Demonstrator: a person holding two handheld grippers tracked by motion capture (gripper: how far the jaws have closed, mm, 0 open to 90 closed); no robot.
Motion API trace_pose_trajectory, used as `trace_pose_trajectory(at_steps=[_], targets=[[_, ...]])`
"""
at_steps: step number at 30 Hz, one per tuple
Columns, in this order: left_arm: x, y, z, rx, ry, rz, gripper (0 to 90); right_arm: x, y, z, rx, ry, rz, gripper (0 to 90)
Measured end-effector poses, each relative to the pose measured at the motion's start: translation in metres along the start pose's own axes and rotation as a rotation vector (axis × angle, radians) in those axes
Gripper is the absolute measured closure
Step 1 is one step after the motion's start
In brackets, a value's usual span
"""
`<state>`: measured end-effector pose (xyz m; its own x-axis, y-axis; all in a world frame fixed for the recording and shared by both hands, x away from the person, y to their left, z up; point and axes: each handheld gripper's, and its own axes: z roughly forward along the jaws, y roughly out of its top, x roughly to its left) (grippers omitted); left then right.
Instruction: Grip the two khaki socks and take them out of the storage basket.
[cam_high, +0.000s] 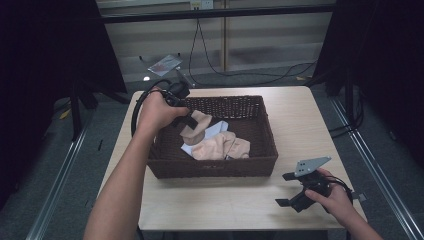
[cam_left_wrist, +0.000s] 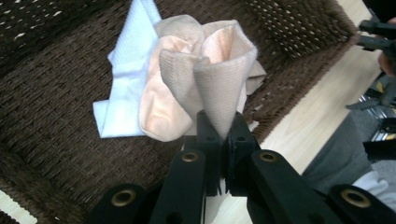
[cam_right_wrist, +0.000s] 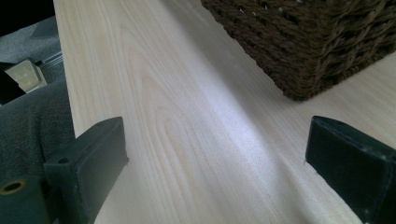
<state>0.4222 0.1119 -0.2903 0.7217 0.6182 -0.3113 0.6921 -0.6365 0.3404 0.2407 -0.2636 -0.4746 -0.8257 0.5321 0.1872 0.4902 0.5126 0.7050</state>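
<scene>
A dark brown wicker basket (cam_high: 260, 160) stands on the middle of the wooden table (cam_high: 210, 200). My left gripper (cam_high: 189, 120) hangs over the basket's left part, shut on a peach sock (cam_left_wrist: 219, 84) that it holds lifted by the cuff. More peach socks (cam_high: 222, 147) and a white cloth (cam_high: 215, 131) lie on the basket floor; the white cloth (cam_left_wrist: 126, 79) lies beneath the held sock. My right gripper (cam_high: 285, 189) rests low over the table's front right corner, open, with bare wood between its fingers (cam_right_wrist: 93, 158).
The basket's corner (cam_right_wrist: 317, 60) lies just ahead of the right gripper. Black cables (cam_high: 240, 70) and a small packet (cam_high: 164, 64) lie on the floor beyond the table. Dark curtains flank both sides.
</scene>
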Motion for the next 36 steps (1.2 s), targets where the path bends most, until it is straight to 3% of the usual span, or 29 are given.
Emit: trace_pose_trajectory(at_steps=[13,36], targets=[[-0.017,0.000,-0.015,0.017,-0.024,0.038,87.0,0.000,0.000,0.000,0.001,0.001,0.000,5.1],[-0.046,-0.009,-0.024,0.070,-0.061,0.121,86.9,0.001,0.001,0.000,0.001,0.003,-0.004,5.1]])
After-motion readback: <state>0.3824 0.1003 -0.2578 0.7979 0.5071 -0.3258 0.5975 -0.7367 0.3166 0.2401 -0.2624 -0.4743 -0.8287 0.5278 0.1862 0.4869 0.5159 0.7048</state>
